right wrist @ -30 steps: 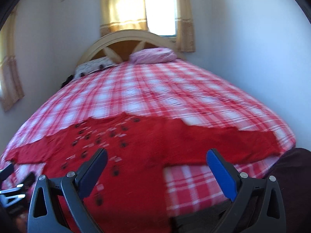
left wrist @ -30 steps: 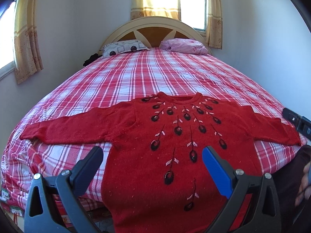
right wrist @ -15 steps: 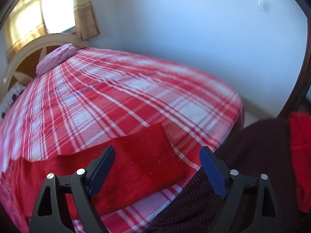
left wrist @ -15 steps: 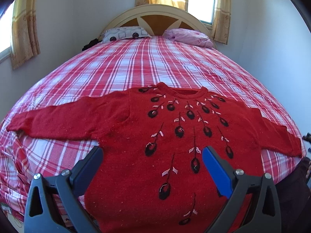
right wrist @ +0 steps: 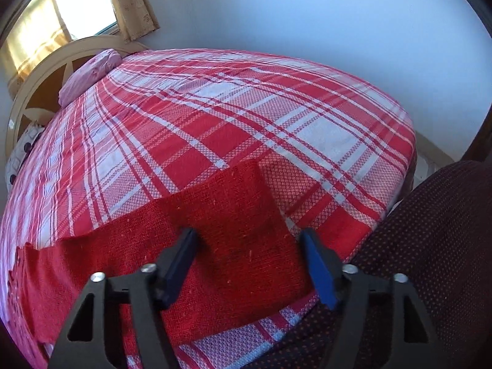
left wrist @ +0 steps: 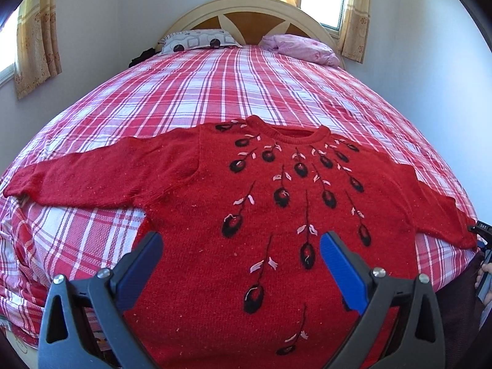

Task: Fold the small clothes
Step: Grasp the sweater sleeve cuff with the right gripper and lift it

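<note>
The red sweater (left wrist: 276,230) lay flat for folding. The left gripper (left wrist: 241,264) hovered spread above its body; the right gripper (right wrist: 249,264), jaws just closing, straddled the sleeve end (right wrist: 233,215), not yet pinching.

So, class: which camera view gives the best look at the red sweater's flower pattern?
The left wrist view: the whole red sweater lies spread flat on the bed, its dark flower pattern fully visible. The right wrist view shows only one plain sleeve end, no pattern.

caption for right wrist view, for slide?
Right gripper, jaws closing, straddles the red sweater's sleeve on a plaid bedspread.
</note>
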Demonstrator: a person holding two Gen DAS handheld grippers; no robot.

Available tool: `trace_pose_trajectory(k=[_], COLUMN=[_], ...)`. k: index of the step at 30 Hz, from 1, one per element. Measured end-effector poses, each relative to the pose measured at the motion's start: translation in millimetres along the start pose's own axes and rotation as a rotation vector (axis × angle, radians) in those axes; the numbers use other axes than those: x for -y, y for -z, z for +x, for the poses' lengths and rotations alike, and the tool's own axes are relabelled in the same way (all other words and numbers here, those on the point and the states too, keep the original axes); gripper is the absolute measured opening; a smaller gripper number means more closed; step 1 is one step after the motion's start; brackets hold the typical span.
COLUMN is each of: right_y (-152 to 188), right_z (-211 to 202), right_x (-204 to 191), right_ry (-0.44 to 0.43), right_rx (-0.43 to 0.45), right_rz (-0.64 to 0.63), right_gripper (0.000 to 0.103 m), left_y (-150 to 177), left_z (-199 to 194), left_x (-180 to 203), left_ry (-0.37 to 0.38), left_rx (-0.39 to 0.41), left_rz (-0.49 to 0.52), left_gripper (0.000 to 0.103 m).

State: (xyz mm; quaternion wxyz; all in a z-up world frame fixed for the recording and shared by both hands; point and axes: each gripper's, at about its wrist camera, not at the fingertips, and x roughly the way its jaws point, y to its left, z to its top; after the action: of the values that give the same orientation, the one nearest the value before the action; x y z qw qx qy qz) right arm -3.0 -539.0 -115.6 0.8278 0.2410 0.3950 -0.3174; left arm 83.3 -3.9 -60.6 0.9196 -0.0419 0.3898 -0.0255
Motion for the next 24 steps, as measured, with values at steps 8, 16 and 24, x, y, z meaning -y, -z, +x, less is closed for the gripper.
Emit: trace_pose_trajectory(k=[8,16,24], right_y=[5.9,2.6,30.4], right_z=[-16.2,-68.0,-113.5], right_x=[-35.5,-74.3,-151.8], right_ry=[0.057,-0.016,-0.212], right_rx=[0.026,0.131,0.160], right_rz=[-0.136,-0.221,-0.353], right_gripper=[0.017,0.017,0.017], left_y=[0.5,4.0,6.9], left_z=[-7.8,-5.6,-7.7], left_x=[-3.7,-3.7,-1.2], left_ry=[0.001,0.010,0.015], left_rx=[0.028,0.026,0.033], left_rz=[0.005,0.009,0.022], left_gripper=[0.103,0.103,0.103])
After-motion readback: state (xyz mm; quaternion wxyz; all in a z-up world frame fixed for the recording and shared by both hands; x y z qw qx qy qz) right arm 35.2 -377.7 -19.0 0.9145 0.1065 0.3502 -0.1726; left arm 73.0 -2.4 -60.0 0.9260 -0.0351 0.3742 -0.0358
